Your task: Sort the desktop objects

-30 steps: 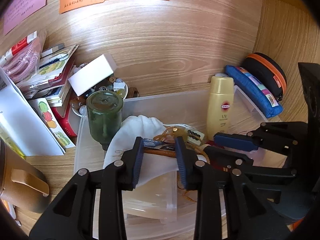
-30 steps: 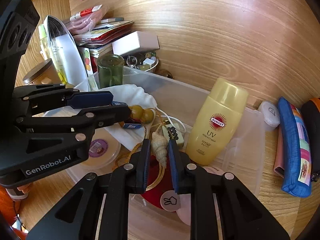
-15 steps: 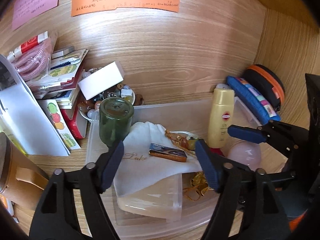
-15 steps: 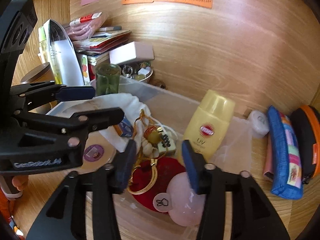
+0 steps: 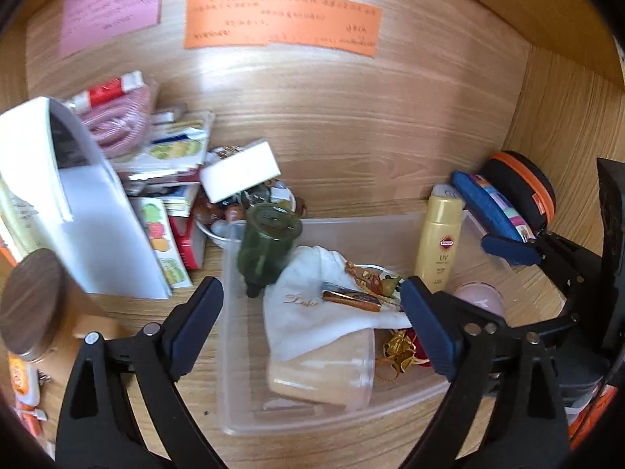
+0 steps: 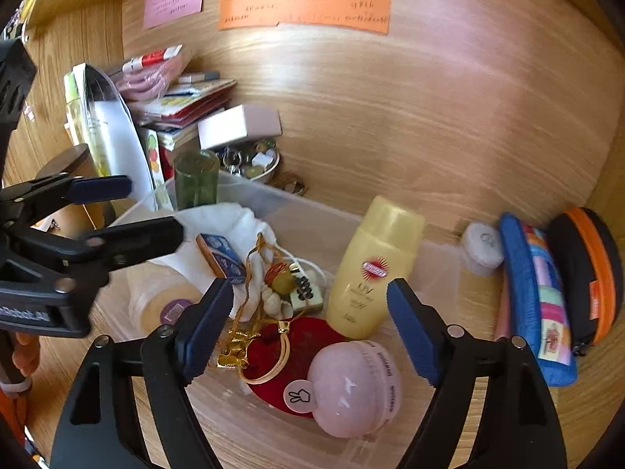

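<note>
A clear plastic bin (image 5: pixel 234 351) (image 6: pixel 281 205) holds a white cloth pouch (image 5: pixel 300 312), a green glass jar (image 5: pixel 267 248) (image 6: pixel 195 178), a yellow sunscreen bottle (image 5: pixel 437 246) (image 6: pixel 371 273), a pink round case (image 6: pixel 355 383) and a red heart-shaped item (image 6: pixel 302 338). A small blue-and-copper box (image 5: pixel 351 300) (image 6: pixel 220 260) lies loose on the pouch. My left gripper (image 5: pixel 310 289) hovers above it, jaws opening, touching nothing. My right gripper (image 6: pixel 310 289) hangs over a shell charm string (image 6: pixel 275 299), jaws opening, pads off it.
Booklets and packets (image 5: pixel 172 164) are stacked at the back left beside a white box (image 5: pixel 240 170) on a bead bowl (image 6: pixel 258 162). A blue pouch (image 6: pixel 535 293) and a black-and-orange case (image 6: pixel 586 269) lie right of the bin. Paper notes (image 5: pixel 281 25) hang on the wooden back wall.
Both grippers have gone from shut to wide open. The left let go of the small box, which now rests on the pouch, and drew back upward. The right released the shell charm.
</note>
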A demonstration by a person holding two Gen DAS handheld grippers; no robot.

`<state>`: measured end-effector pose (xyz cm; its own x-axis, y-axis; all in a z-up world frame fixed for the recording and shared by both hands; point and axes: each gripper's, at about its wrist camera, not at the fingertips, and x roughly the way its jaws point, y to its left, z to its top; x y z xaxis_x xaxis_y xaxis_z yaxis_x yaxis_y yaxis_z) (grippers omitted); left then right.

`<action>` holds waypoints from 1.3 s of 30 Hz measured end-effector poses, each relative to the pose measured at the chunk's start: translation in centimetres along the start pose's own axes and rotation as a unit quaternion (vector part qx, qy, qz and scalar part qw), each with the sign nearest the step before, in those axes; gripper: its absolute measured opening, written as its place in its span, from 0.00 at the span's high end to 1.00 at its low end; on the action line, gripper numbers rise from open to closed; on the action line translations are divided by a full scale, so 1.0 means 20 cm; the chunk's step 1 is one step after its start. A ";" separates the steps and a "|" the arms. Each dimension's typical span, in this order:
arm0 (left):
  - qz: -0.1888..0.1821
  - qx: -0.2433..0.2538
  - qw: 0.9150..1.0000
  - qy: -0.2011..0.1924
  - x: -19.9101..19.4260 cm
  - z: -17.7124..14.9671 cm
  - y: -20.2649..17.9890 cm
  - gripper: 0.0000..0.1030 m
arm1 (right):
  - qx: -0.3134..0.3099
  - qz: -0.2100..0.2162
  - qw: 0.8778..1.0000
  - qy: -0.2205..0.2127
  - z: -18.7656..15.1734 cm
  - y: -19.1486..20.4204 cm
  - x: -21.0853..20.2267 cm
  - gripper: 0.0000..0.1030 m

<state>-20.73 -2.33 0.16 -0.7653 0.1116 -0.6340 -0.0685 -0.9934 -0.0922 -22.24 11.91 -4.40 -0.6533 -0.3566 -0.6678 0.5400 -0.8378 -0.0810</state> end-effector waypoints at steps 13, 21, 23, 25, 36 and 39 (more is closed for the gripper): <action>0.028 0.003 0.999 -0.040 -0.31 -0.06 -0.05 0.07 | -0.005 -0.052 0.998 -0.023 -0.04 0.09 -0.24 0.17; 0.043 0.016 0.997 -0.069 -0.51 -0.13 -0.12 0.07 | 0.001 -0.076 0.995 -0.060 -0.10 0.15 -0.44 0.17; 0.041 0.020 0.996 -0.073 -0.54 -0.15 -0.15 0.07 | 0.013 -0.072 0.995 -0.066 -0.11 0.15 -0.48 0.17; 0.040 0.024 0.996 -0.077 -0.57 -0.17 -0.17 0.07 | 0.023 -0.073 0.994 -0.071 -0.13 0.14 -0.52 0.15; 0.038 0.026 0.994 -0.098 -0.66 -0.26 -0.28 0.03 | 0.045 -0.091 0.990 -0.095 -0.22 0.11 -0.70 0.04; 0.043 0.016 0.995 -0.087 -0.62 -0.29 -0.26 0.03 | 0.057 -0.088 0.989 -0.100 -0.25 0.09 -0.74 0.00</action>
<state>-7.07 1.63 4.05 -0.8686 0.0220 -0.4951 -0.0160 -0.9997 -0.0164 -8.90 17.67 1.58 -0.8308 -0.2656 -0.4892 0.3518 -0.9316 -0.0916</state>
